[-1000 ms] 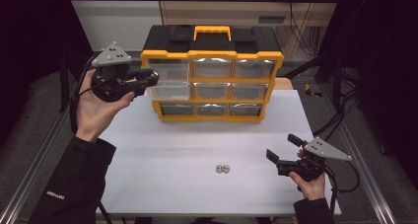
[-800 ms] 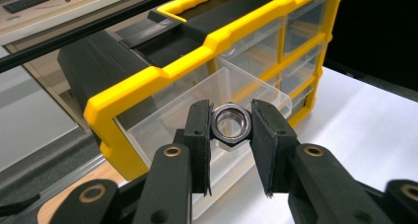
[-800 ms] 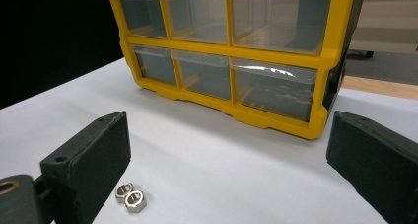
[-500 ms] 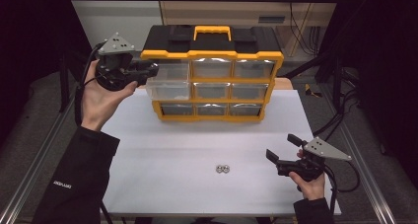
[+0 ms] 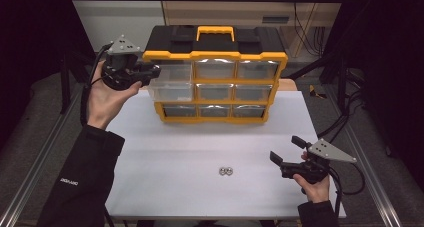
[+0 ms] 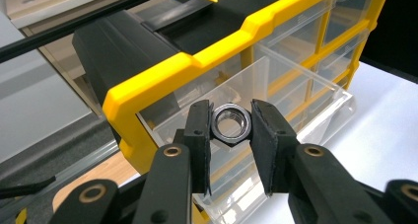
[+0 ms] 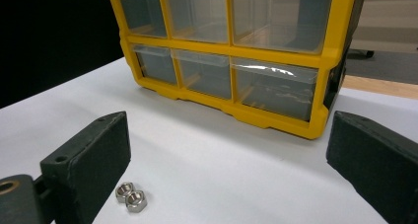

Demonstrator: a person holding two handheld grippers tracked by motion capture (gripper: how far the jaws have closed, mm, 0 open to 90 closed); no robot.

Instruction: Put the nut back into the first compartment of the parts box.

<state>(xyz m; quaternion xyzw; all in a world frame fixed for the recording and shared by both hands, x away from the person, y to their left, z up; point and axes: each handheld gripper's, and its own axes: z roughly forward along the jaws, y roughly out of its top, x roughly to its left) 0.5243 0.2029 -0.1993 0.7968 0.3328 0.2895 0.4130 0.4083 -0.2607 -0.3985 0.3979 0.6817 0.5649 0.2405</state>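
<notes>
While the left tongs [image 6: 231, 130], clamped on a nut [image 6: 230, 123], have shifted over the open drawer [image 6: 276, 91], release looks imminent; right tongs [image 7: 226, 169] idle, wide open.

Even overhead light falls on the white desk [image 5: 165, 152], while the surroundings sink into near black. Glare streaks the clear drawers [image 7: 273, 71]. The high view is soft and grainy; both close views blur at near edges.

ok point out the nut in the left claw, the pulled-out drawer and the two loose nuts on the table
nut [image 6: 230, 122], left gripper view, on its threaded rim
pulled-out drawer [image 5: 172, 90], high view, on its clear front wall
two loose nuts [image 5: 226, 171], high view, where the pair touches
</notes>
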